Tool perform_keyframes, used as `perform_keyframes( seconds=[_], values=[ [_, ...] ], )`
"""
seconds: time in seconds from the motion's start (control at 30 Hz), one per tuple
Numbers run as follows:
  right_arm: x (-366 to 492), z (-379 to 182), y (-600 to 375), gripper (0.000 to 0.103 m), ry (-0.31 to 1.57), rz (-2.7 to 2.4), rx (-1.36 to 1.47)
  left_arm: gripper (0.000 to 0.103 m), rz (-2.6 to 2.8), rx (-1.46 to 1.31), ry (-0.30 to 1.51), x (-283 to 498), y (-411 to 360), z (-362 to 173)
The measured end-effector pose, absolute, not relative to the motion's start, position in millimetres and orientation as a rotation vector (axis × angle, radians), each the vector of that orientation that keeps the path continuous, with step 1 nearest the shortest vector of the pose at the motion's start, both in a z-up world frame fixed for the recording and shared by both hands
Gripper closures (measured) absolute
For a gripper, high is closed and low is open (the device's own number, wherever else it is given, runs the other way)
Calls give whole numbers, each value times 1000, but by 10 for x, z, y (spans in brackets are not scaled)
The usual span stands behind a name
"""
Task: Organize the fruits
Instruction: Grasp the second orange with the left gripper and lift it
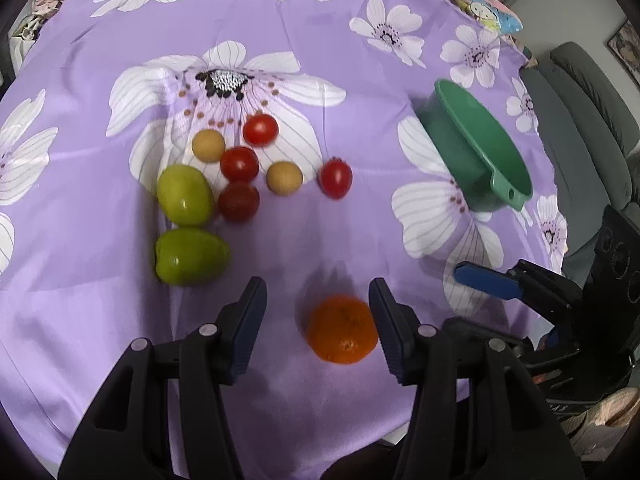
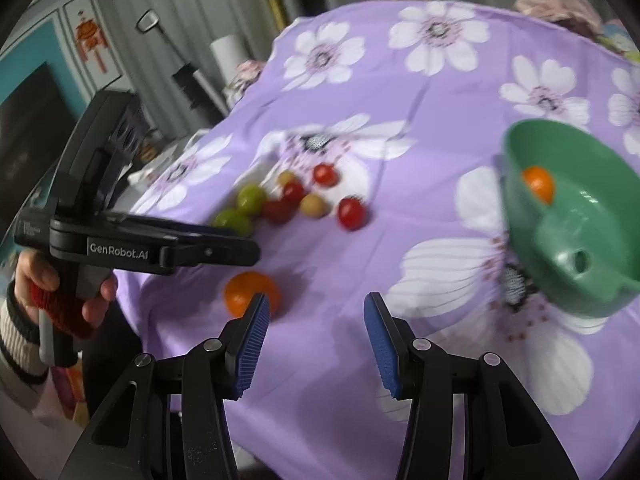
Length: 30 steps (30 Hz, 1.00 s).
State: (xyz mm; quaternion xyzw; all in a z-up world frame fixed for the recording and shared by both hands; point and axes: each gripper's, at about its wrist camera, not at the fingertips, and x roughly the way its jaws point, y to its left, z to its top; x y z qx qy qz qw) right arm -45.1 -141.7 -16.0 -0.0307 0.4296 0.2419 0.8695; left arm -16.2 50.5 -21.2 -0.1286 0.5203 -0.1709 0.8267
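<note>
**Left wrist view: orange between parted tongs, not yet gripped**

Left tongs [image 1: 316, 312] stand open over the near edge of the bench [image 1: 360, 60], which is covered in a purple flowered cloth. Orange [image 1: 343, 329] sits on the cloth between the pads, crowded against the right-hand pad, wide gap on the left. No squeeze visible.

Right tongs [image 2: 314, 328] also open, nothing between them, hovering over bare cloth to the right of that orange. Green bowl [image 2: 572, 216] sits far right and already holds a second orange [image 2: 539, 184].

Remaining fruit lies clustered left of centre, farther away: two green fruits [image 1: 185, 195], four red tomatoes [image 1: 239, 164], two tan balls [image 1: 208, 145].

Risks, as I judge them:
- Off-centre closing could nudge the orange leftward and roll it; the cloth gives little resistance.
- It sits close to the near bench edge, so a roll could take it over.
- The two tools work near each other; reaching for the bowl could make them collide.

Orientation: the orange is nearly round, no real long axis. A small dimple faces the camera, slightly near-side. Any grip angle should serve.
</note>
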Motion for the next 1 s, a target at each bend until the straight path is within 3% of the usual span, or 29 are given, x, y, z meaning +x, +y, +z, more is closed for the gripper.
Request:
perform_keyframes(
  seconds=[1.0],
  values=[
    [-362,-453,-1005,53,1018,579,-114,52,-488,-294,1151,-254,327,-418]
  ],
)
